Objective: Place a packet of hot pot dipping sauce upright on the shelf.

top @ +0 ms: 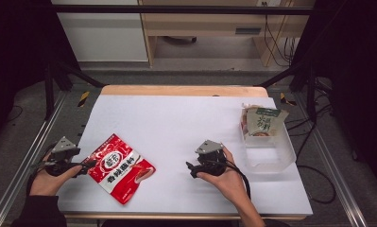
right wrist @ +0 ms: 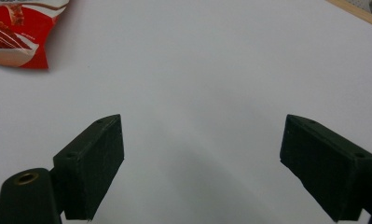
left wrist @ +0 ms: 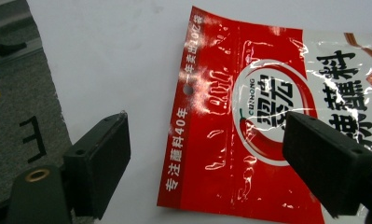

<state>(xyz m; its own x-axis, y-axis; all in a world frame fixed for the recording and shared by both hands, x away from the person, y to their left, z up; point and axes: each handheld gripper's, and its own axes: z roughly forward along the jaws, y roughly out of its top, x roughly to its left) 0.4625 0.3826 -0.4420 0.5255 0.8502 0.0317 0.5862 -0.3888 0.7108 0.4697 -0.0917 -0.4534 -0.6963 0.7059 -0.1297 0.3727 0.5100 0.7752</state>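
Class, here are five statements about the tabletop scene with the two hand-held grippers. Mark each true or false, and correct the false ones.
1. The red sachet lies flat on the white table. True.
2. The left gripper is clamped shut on the red sachet. False: its jaws stand apart over the sachet's edge, not pressing it.
3. The clear plastic tub holds a green-labelled packet. True.
4. The right gripper holds a packet. False: its jaws are open over bare table.
5. The tub sits at the table's left edge. False: it sits at the right edge.
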